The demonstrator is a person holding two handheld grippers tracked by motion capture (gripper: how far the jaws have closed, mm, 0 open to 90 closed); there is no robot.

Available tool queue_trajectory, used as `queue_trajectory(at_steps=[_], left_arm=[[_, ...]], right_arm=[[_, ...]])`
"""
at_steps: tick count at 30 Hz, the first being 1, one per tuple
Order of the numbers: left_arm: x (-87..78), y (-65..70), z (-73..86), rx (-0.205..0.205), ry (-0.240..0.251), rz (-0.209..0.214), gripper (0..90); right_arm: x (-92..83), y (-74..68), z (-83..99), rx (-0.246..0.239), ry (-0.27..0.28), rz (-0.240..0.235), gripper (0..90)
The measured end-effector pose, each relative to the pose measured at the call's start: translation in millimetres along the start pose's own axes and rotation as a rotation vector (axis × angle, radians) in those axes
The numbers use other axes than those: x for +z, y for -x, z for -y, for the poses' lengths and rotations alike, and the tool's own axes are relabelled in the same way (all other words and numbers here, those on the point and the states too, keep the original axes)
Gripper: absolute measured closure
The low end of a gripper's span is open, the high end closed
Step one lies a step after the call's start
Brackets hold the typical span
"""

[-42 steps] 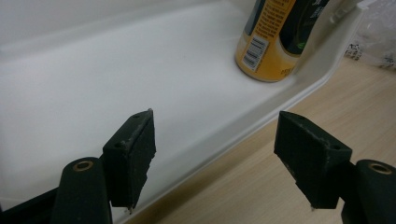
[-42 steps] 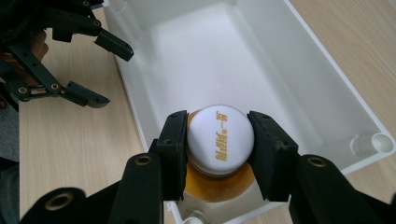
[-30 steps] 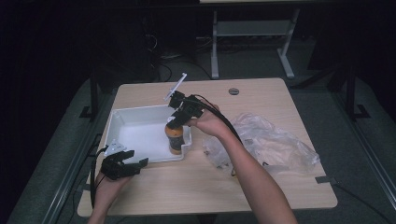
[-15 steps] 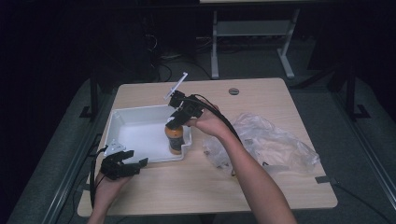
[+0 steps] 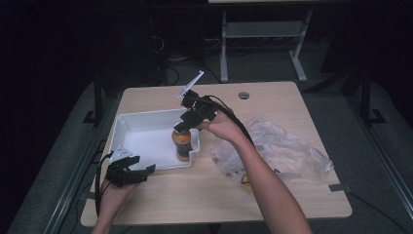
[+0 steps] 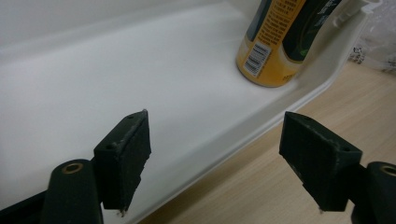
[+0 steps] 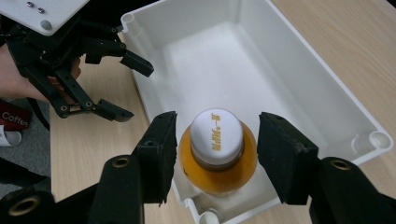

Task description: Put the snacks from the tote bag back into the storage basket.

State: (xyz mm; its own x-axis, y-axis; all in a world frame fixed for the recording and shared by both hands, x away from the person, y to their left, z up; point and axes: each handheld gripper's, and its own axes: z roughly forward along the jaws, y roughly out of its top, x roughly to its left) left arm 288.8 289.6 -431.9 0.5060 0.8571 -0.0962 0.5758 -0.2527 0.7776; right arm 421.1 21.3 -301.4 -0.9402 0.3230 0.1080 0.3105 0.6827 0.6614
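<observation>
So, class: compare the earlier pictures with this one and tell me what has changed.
The right gripper has just been opening its jaws, letting go of the orange bottle, which stands between them in the white tray. The left gripper, open by the tray's near edge, and the plastic bag stayed put.

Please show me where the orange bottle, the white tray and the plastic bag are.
orange bottle [image 7: 217, 135]: right gripper view, on its white cap.
white tray [image 5: 146, 116]: high view, on its far rim.
plastic bag [image 5: 287, 148]: high view, on its crumpled middle.
</observation>
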Motion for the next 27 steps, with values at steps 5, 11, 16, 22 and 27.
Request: queue_trajectory(at_steps=[5,11,16,22,27], left_arm=[[-1.3,-1.3,0.8,-0.009,-0.004,-0.007,21.9],[-0.8,-1.2,0.5,-0.008,-0.005,-0.008,21.8],[-0.8,-0.8,0.8,-0.009,-0.007,-0.008,21.7],[-0.4,-0.6,0.7,-0.015,0.001,-0.009,21.7],[-0.4,-0.5,0.8,-0.015,0.002,-0.007,21.7]], right_arm=[[-8.2,2.6,2.9,0.011,0.018,0.011,43.2],[-19.9,5.4,7.1,0.027,0.033,0.016,42.6],[-28.8,8.1,11.2,0.040,0.051,0.019,42.1],[-35.7,9.7,14.8,0.047,0.053,0.023,41.7],[-39.8,11.6,18.4,0.052,0.059,0.031,41.2]])
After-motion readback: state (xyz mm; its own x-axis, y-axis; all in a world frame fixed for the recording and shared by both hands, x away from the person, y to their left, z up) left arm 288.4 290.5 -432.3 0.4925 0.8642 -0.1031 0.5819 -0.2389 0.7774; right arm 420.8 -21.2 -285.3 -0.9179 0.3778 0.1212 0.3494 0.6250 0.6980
